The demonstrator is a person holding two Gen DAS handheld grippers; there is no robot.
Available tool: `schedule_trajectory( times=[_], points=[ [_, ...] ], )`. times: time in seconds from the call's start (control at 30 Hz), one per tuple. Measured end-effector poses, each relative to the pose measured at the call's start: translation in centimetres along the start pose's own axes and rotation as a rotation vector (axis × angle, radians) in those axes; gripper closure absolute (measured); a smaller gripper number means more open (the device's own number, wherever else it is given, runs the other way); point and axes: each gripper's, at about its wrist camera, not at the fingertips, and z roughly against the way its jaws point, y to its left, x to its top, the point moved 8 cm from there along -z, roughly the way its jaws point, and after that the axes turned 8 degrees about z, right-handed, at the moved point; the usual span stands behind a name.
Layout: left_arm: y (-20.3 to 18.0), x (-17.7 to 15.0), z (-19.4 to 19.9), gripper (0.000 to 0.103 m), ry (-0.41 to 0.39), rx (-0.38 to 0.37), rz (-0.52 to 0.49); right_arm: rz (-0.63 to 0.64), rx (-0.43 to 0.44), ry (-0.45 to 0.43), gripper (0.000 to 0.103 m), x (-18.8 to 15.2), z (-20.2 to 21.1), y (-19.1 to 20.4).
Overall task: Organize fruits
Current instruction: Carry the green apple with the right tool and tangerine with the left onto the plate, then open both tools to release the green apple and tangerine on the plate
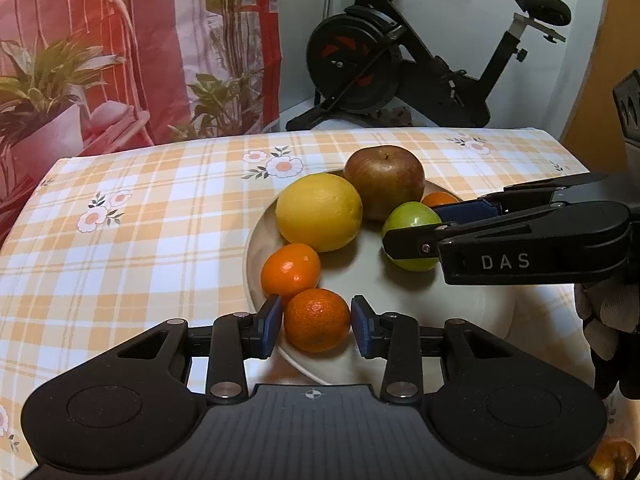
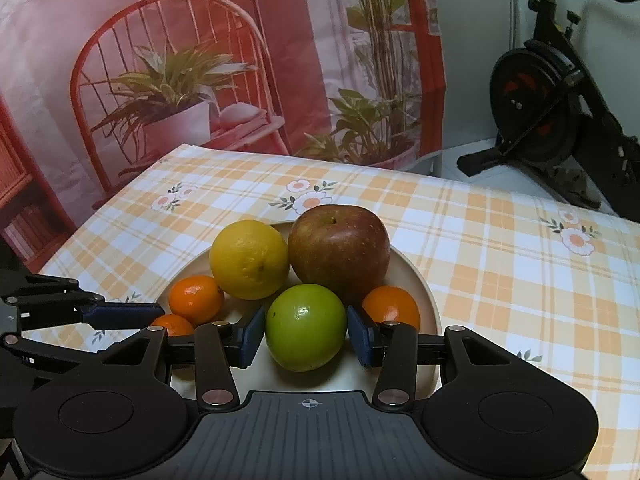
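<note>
A beige plate (image 1: 452,312) on the checked tablecloth holds a yellow citrus (image 1: 319,211), a red apple (image 1: 385,180), a green fruit (image 1: 412,224) and three small mandarins. My left gripper (image 1: 317,326) is shut on the nearest mandarin (image 1: 317,319), pads touching both its sides, over the plate's front rim. My right gripper (image 2: 306,334) is shut on the green fruit (image 2: 306,328) above the plate (image 2: 418,280). Another mandarin (image 1: 290,273) lies beside the held one; a third (image 2: 391,307) sits by the apple (image 2: 339,252).
The table's orange-and-white checked cloth (image 1: 140,240) spreads left of the plate. An exercise bike (image 1: 400,68) stands behind the table, next to a printed backdrop with a red chair (image 2: 168,80). Another fruit (image 1: 612,460) shows at the lower right corner.
</note>
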Motion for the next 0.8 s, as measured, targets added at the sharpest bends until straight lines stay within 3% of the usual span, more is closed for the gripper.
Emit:
schedule_trajectory(
  times=[0.4, 0.53, 0.8],
  points=[
    [0.1, 0.0, 0.5, 0.061, 0.0, -0.001, 0.031, 0.003, -0.003, 0.003, 0.06, 0.1, 1.1, 0.2],
    [0.3, -0.1, 1.1, 0.052, -0.005, 0.013, 0.035, 0.006, 0.001, -0.01, 0.06, 0.2, 2.2, 0.5],
    [1.1, -0.3, 2.9, 0.052, -0.026, 0.019, 0.059, 0.015, 0.0, -0.04, 0.06, -0.1, 5.3, 1.5]
  ],
)
